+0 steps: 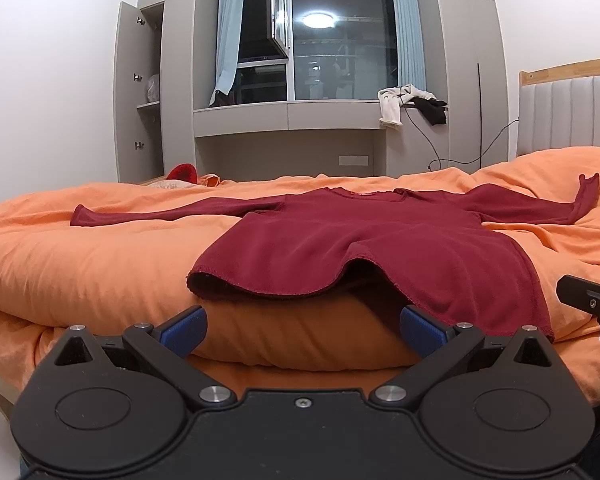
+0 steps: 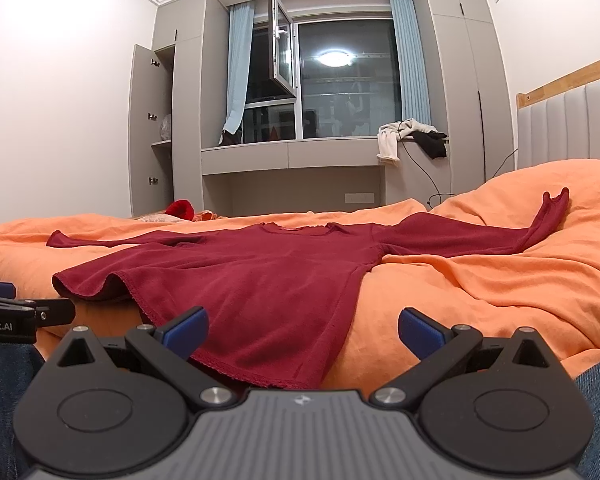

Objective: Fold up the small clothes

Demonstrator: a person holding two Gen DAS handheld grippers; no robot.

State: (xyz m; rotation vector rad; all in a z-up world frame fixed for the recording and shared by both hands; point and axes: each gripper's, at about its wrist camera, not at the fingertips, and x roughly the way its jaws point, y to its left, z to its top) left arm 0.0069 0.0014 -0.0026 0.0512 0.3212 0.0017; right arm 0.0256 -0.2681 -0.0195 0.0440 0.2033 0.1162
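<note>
The left hand-held gripper (image 1: 302, 330) sits nearest, low at the bed's near edge, its blue fingers (image 1: 184, 330) spread wide with nothing between them. The right hand-held gripper (image 2: 302, 330) is equally wide and empty, held alongside. Both seem poised at the hem end, which suits a start from the bottom of the garment; no fold looks begun.

The bed (image 1: 80, 272) carries an orange duvet, puffed and creased, so the surface under the cloth is soft and uneven. On it the red top (image 1: 340, 240) lies spread flat, neckline away from the cameras, both sleeves stretched out sideways, presumably laid open so that sleeves and sides can be turned in. Its hem drapes over the duvet's near roll and lifts in a wave, an easy edge to pinch.

The left view shows the hem's raised arch head-on, with the right finger just under the cloth's near corner, and the other gripper's tip at the right edge. The right view shows the top (image 2: 260, 280) from its right side: the hem corner lies directly between the fingers (image 2: 422, 332), and the far sleeve cuff (image 2: 556, 200) climbs a mound of duvet. Denim-clad legs appear only here.
</note>
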